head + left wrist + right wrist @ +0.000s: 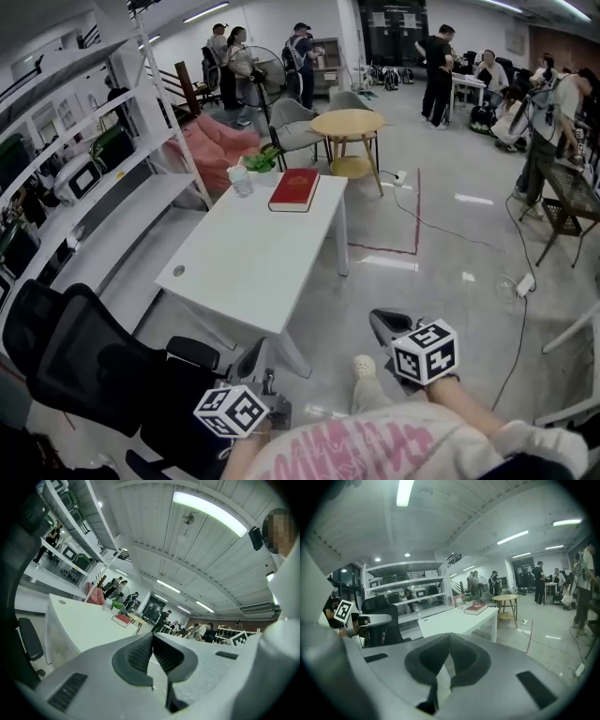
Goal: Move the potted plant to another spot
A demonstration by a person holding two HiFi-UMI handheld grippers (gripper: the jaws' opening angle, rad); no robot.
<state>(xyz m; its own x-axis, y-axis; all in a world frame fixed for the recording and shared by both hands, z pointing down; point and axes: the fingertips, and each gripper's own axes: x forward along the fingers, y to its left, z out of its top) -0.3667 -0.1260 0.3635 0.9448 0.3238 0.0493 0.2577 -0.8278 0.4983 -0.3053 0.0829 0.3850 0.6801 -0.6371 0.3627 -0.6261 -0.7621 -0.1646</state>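
Standing beside the person, I see both tools held low and close to the body. The left gripper (251,366) has its jaws pressed together with nothing between them. The right gripper (386,325) is closed up the same way and is empty too. Just left of the left gripper is a black chair (80,361).

Next comes the near end of a long white table (234,281), which runs away from the person toward the back of the room. A red book (294,189) lies near its far end. The potted plant (263,160) stands at that far end, by the left corner, just beside the book and next to a small clear bottle (239,179).

So the plant is ahead and a bit to the left, well apart from both tools, with the whole table in between. I think the left gripper is the nearer one, since it lines up with the table while the right one hangs over the floor. Either one would have to open before it could take the pot. Past it all stands a round wooden table (347,123)
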